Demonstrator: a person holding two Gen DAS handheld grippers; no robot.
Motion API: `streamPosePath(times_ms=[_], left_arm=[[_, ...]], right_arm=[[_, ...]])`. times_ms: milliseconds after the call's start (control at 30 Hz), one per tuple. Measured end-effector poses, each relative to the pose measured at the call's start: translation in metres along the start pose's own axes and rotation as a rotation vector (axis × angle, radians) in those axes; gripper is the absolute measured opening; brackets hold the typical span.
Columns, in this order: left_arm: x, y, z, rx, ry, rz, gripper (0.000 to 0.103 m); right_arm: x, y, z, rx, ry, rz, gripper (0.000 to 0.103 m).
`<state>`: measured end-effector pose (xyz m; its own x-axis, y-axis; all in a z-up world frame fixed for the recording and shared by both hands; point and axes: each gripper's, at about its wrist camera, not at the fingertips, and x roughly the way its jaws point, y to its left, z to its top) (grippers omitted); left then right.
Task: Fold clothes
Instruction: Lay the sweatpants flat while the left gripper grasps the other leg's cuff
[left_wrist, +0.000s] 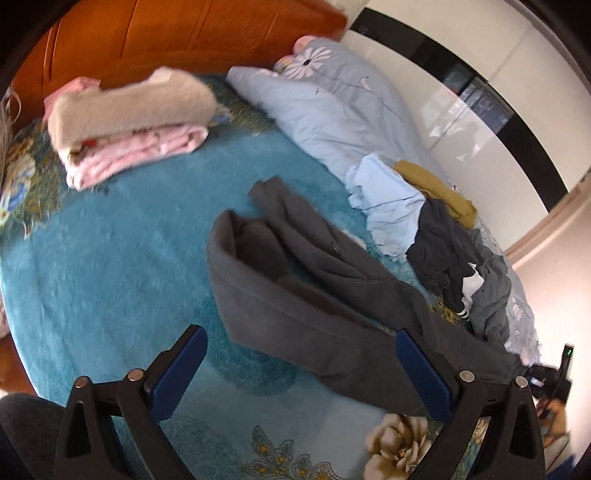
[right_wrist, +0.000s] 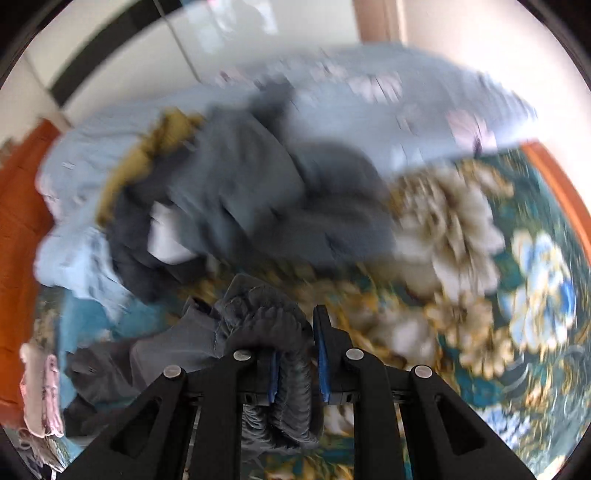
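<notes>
Left tongs: spread wide, blue pads apart, nothing between them, hanging over the bed.
Right tongs: narrow, closed on a bunched ribbed hem of the dark grey knit garment; the picture is smeared by motion.
Dark grey knit garment: one, lying crumpled just ahead of the left tongs, one end running down past their right finger; the other end is in the right tongs.
Bed cover: one teal plush blanket with cream and blue flowers at its edges, directly under both tongs.
Unfolded pile: to the right of the left tongs and beyond the grey garment; four pieces can be counted, one pale blue shirt, one mustard piece, one dark navy piece with white stripes, one mid-grey piece. From the right wrist the same heap lies ahead of the right tongs, blurred.
Folded stack: far left of the left tongs, two pieces, a beige fuzzy one on top of a pink one.
Duvet: one, pale blue with white flowers, along the far right of the bed.
Headboard: one, orange-brown wood, farthest away.
</notes>
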<state>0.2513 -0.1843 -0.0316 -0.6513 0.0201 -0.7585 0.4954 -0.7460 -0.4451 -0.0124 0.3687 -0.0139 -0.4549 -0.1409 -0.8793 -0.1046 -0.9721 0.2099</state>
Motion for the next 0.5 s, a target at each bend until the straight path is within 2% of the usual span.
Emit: streamPosePath(times_ms=[100,200,233,267,333,433,500], left_arm=[[0.009,0.011,0.009,-0.038,0.009,0.039,0.103],[0.022,0.022,0.019,-0.05,0.027,0.094,0.103],[0.028,0.027,0.023,-0.057,0.044,0.109,0.103],[0.034,0.032,0.027,-0.07,0.064,0.116,0.103],[0.048,0.044,0.033,-0.123,0.118,0.129,0.103],[0.067,0.06,0.039,-0.223,0.167,0.14,0.103],[0.078,0.069,0.042,-0.281,0.192,0.146,0.103]], right_arm=[[0.017,-0.006,-0.015,-0.027,0.008,-0.032,0.019],[0.018,-0.016,-0.019,-0.028,0.027,-0.061,0.032],[0.013,-0.02,-0.019,-0.026,0.021,-0.057,0.038],[0.004,-0.025,-0.02,-0.025,0.004,-0.047,0.051],[-0.005,-0.034,-0.025,-0.017,-0.032,-0.028,0.064],[-0.019,-0.044,-0.042,-0.005,-0.063,-0.014,0.067],[-0.016,-0.045,-0.059,-0.003,-0.027,0.027,0.069]])
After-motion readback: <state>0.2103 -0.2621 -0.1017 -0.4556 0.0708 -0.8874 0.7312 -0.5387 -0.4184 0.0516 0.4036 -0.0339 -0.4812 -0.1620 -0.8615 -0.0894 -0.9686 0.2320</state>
